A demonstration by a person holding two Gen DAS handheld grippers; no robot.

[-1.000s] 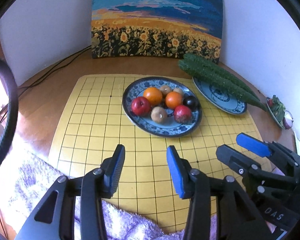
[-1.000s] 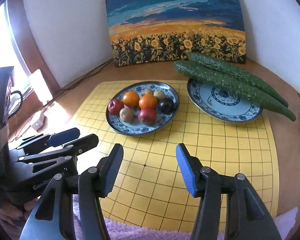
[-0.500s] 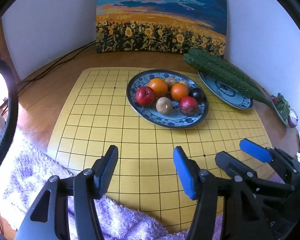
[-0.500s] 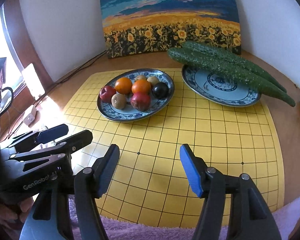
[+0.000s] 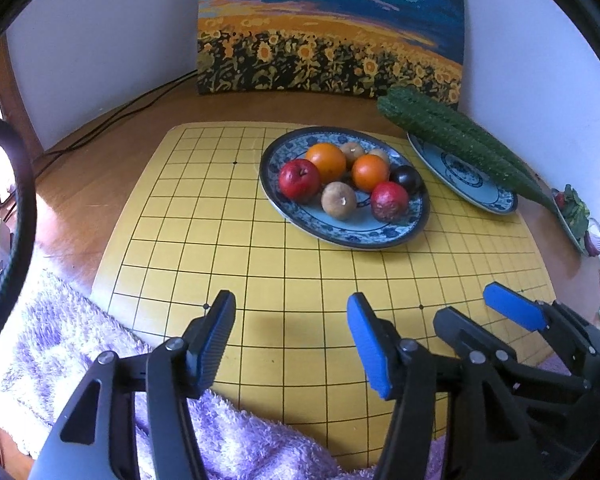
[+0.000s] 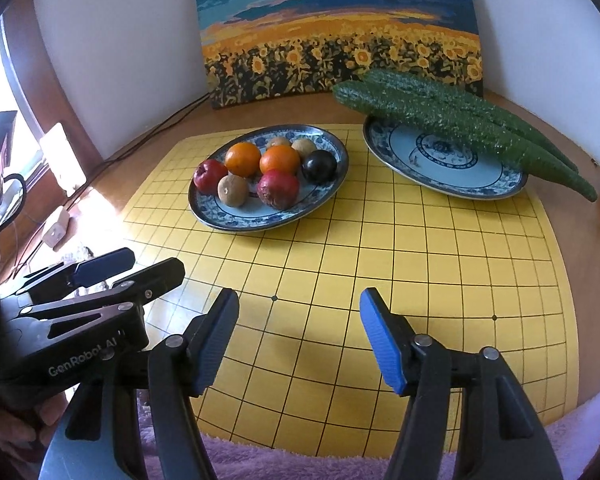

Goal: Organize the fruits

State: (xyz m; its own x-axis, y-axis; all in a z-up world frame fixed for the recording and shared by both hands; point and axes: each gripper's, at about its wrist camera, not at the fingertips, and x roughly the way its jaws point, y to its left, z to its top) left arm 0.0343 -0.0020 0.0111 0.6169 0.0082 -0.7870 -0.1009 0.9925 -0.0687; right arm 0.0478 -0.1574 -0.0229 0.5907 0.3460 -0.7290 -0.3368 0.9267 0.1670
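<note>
A blue-patterned plate (image 5: pixel 356 236) (image 6: pixel 236 220) on the yellow grid board holds several fruits: two oranges (image 5: pixel 326 162) (image 6: pixel 243 159), a red apple (image 5: pixel 299 180) (image 6: pixel 209 176), a dark red fruit (image 5: pixel 389 201) (image 6: pixel 278 189), a dark plum (image 5: pixel 406 178) (image 6: pixel 319 165) and brown round fruits (image 5: pixel 338 200) (image 6: pixel 233 190). My left gripper (image 5: pixel 291 338) (image 6: pixel 130 264) is open and empty above the board's near edge. My right gripper (image 6: pixel 299 338) (image 5: pixel 476 312) is open and empty beside it, to the right.
A second patterned plate (image 5: pixel 452 176) (image 6: pixel 440 172) at the right carries two long green cucumbers (image 5: pixel 452 140) (image 6: pixel 452 120). A sunflower painting (image 5: pixel 328 32) leans on the back wall. A purple towel (image 5: pixel 80 340) lies at the near edge. A small dish of vegetables (image 5: pixel 576 216) is far right.
Both grippers have drawn back and risen a little; the plates look farther away. Both stay open and empty.
</note>
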